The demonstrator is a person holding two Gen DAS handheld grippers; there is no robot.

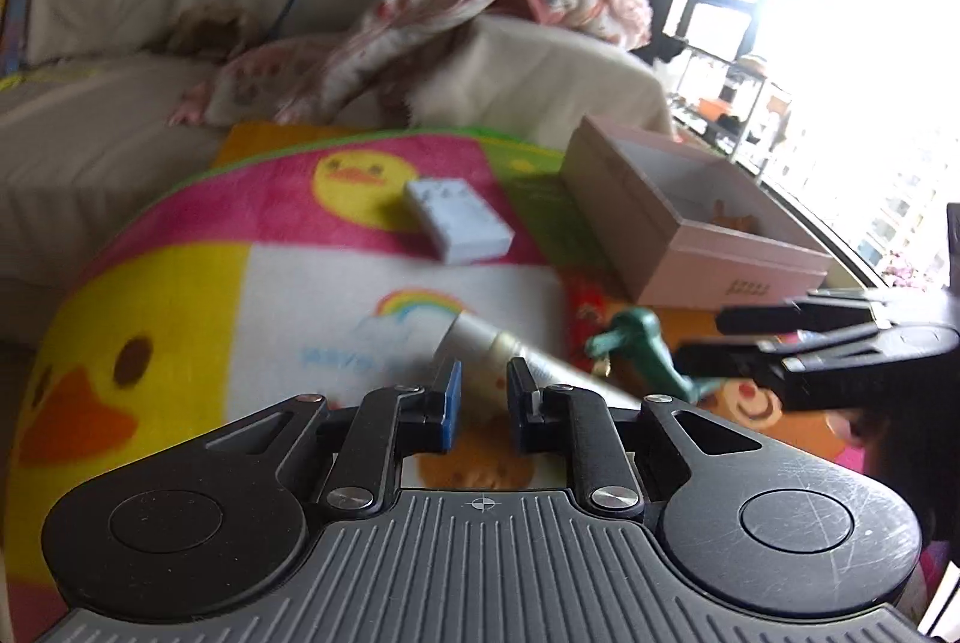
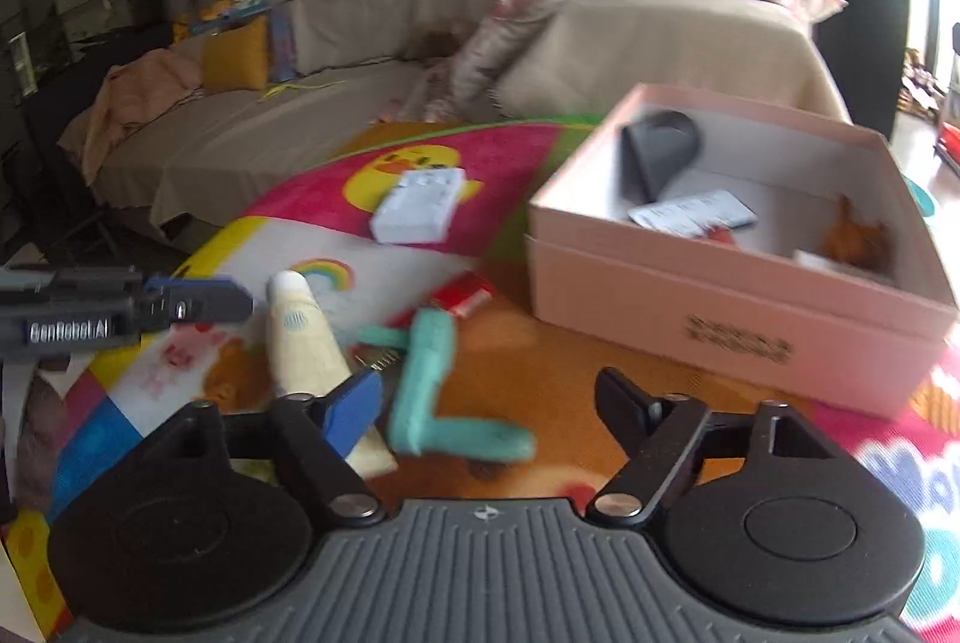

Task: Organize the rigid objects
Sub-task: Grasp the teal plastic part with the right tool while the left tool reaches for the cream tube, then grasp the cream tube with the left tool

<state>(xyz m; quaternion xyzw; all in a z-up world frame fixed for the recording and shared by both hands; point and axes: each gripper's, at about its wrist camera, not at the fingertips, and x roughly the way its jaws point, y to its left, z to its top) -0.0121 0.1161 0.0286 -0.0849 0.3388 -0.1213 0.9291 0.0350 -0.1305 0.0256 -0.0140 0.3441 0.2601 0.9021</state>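
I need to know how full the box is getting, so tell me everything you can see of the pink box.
The pink box is an open, lidless rectangular carton, cardboard by the look of it, with pale pink walls, a white inside and small dark lettering on its near side. It sits upright on the colourful duck mat, right of the loose items. Inside lie a dark grey rounded object, a flat white-and-blue packet, something small and red, and an orange-brown figure in the right corner. Much of the floor still shows. Neither gripper touches it.

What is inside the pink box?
In the pink box: a dark grey object, a blister pack, something red and an orange toy. The near wall hides the floor closest to the camera.
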